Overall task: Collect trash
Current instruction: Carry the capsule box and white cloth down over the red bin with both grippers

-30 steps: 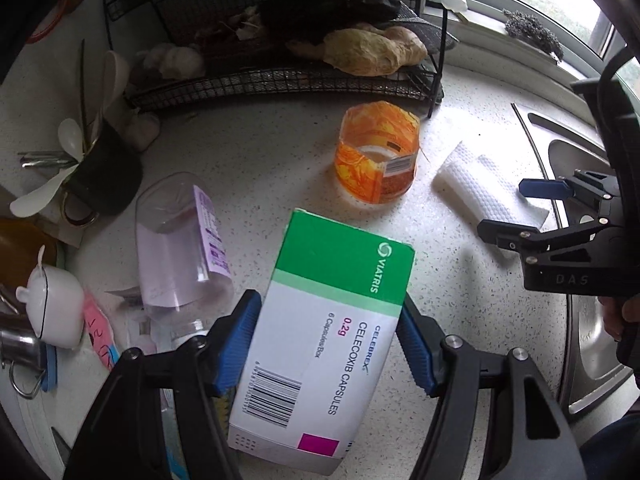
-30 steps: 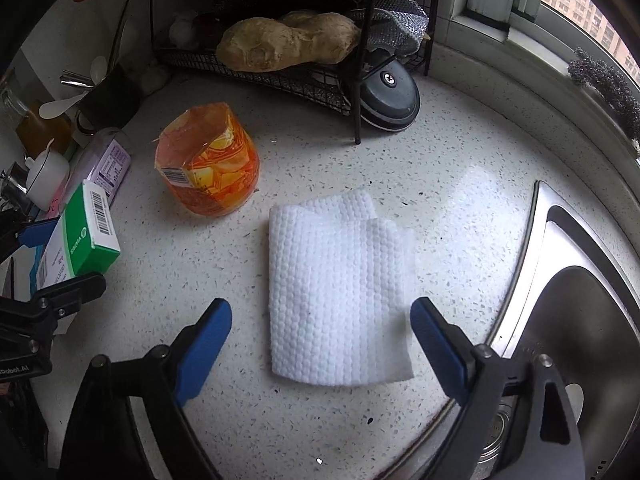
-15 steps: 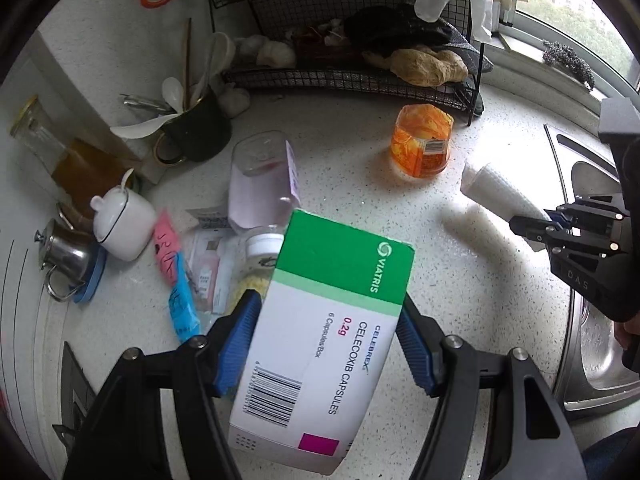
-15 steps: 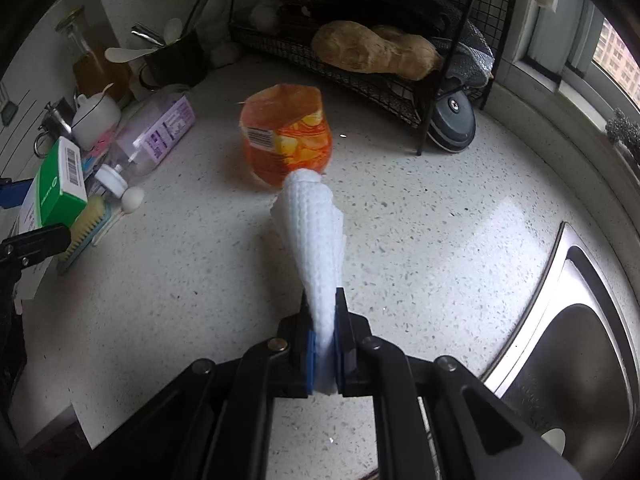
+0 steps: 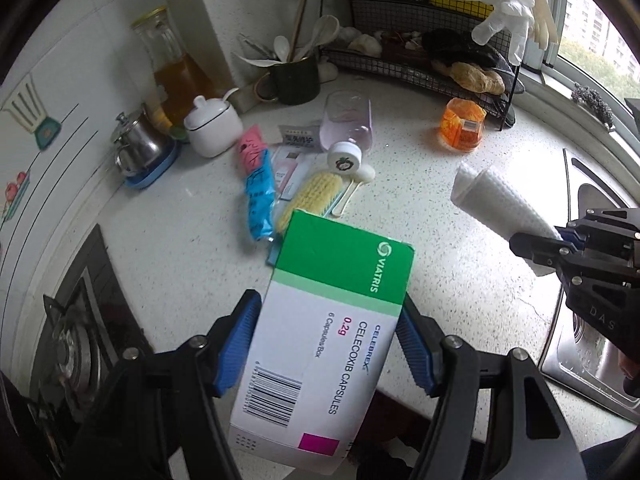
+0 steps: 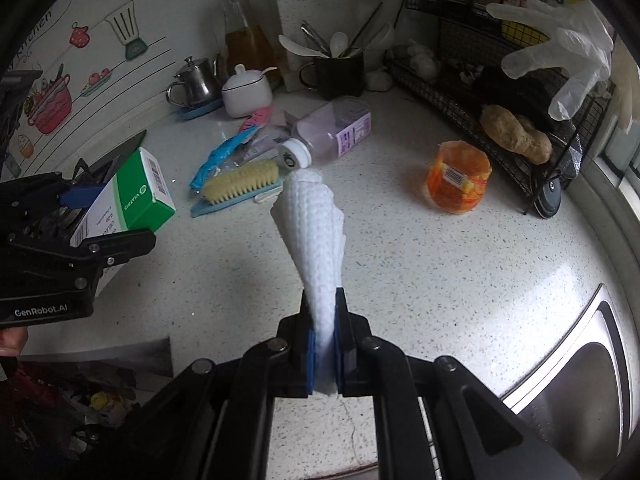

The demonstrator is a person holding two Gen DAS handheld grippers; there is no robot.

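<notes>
A speckled white kitchen countertop (image 5: 460, 280) runs between a gas hob (image 5: 76, 340) and a steel sink (image 6: 580, 392), cluttered along the tiled wall. Your left gripper (image 5: 328, 334) holds a green-and-white Celecoxib capsule box (image 5: 332, 344) off the counter, its blue pads (image 5: 236, 344) pressed against the box's two long sides, the green end pointing out past the fingertips. Your right gripper (image 6: 323, 344) has its fingers nearly together, pinching the lower end of a white textured paper towel (image 6: 314, 232) that fans out beyond the tips like a cone, clear of the surface. Ahead of the left fingers lie a yellow-bristled scrub brush (image 5: 312, 196), a blue-and-pink wrapper (image 5: 256, 184) and a toppled clear bottle with a purple label (image 6: 336, 130). Beyond the right fingers, slightly right, an orange plastic cup (image 6: 458, 182) stands beside a black wire rack (image 6: 480, 112).
</notes>
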